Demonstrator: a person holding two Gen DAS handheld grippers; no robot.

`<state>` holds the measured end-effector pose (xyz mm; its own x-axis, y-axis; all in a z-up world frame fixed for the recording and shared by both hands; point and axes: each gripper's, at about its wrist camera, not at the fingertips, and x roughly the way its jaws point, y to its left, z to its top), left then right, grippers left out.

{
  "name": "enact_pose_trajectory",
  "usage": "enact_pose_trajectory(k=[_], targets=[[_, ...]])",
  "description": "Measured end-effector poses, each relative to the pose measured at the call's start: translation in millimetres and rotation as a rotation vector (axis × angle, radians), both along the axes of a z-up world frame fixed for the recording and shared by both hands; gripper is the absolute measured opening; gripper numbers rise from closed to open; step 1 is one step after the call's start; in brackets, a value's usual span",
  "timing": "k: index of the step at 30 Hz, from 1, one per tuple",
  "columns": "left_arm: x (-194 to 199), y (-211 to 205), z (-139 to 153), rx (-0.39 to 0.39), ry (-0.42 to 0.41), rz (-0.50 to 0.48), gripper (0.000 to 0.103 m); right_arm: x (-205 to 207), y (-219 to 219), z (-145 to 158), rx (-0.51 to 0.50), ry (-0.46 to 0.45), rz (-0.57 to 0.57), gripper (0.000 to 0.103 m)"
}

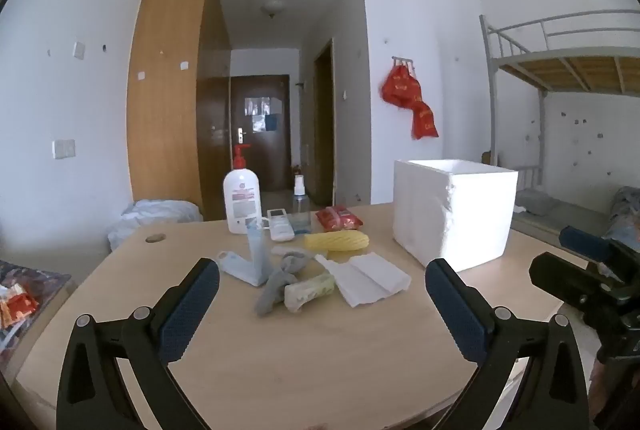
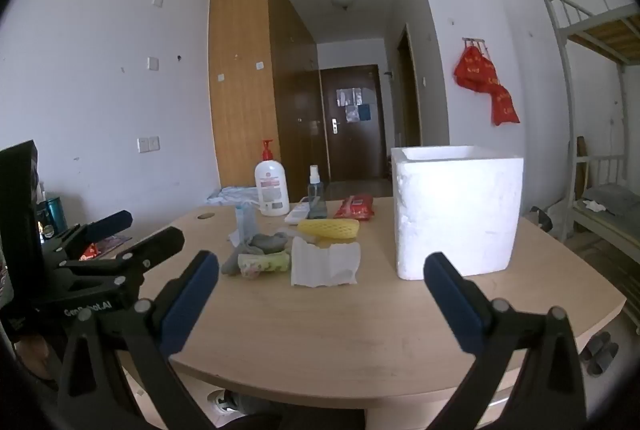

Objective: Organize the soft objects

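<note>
A pale wooden table with a rounded front edge [image 1: 320, 350] fills the foreground of a white-walled room. Behind it a tall light-wood wardrobe [image 1: 172, 89] flanks a corridor ending in a dark brown door [image 1: 260, 129]. Red fabric bags [image 1: 408, 97] hang on wall hooks, and a grey metal bunk bed [image 1: 560, 57] stands at the right.

The soft things lie in a heap at the table's middle: a crumpled grey sock [image 1: 280, 282], a pale yellow-green patterned cloth roll [image 1: 310, 290], a folded white paper towel [image 1: 368, 278], a yellow foam net sleeve [image 1: 336, 242] and a light blue face mask [image 1: 248, 262]. Just right of them stands an open white foam box [image 1: 452, 209]. A white pump bottle with a red top [image 1: 242, 197] stands behind.

The left gripper [image 1: 322, 290] and the right gripper [image 2: 320, 282] hover above the near table, both with fingers spread wide and empty.
</note>
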<state>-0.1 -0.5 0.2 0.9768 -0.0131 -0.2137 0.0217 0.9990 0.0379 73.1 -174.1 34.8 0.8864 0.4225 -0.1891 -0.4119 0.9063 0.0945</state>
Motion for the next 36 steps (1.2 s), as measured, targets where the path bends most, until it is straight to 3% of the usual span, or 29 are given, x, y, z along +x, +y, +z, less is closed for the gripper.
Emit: enact_pose_trajectory(k=[20,36], targets=[[-4.9,6.2,-0.1,-0.057,-0.037,-0.004,0.103,-5.0,-7.1,5.4,0.001,-0.008,-0.013,0.103],[-7.9,5.7,5.0,-0.048,-0.037,-0.003,0.103,-7.4,-7.7,5.4,0.001,-0.02,-0.01,0.103]])
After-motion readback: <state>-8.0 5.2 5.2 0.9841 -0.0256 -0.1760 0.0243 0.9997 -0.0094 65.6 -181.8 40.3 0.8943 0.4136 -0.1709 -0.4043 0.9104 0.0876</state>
